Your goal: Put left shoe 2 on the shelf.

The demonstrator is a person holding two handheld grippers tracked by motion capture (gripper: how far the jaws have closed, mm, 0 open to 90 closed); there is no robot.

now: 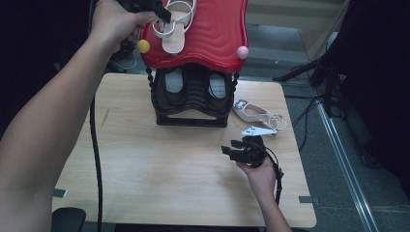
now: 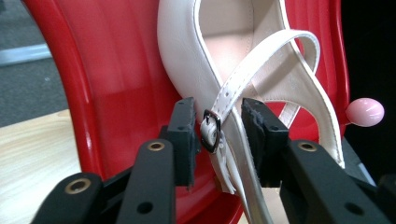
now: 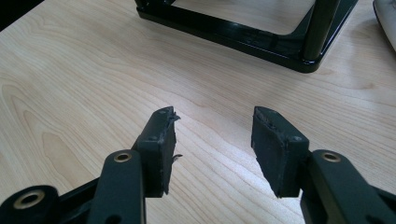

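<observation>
A white strappy shoe (image 1: 174, 36) lies on the red wavy top shelf (image 1: 212, 29) of a black rack (image 1: 193, 104). My left gripper (image 1: 163, 14) reaches it from the left. In the left gripper view its jaws stand on either side of the shoe's buckled strap (image 2: 211, 130), slightly apart from it, with the shoe (image 2: 187, 56) resting on the red shelf (image 2: 112, 84). A second white shoe (image 1: 251, 112) lies on the table to the right of the rack. My right gripper (image 1: 231, 147) hovers low over the table in front of that shoe, open and empty (image 3: 215, 121).
The wooden table (image 1: 159, 174) carries the rack at its back middle. A yellow knob (image 1: 143, 46) and a pink knob (image 1: 242, 52) stick out of the red shelf's front corners. The rack's black base bar (image 3: 261, 37) lies ahead of the right gripper. Dark stands and cables crowd the floor at right.
</observation>
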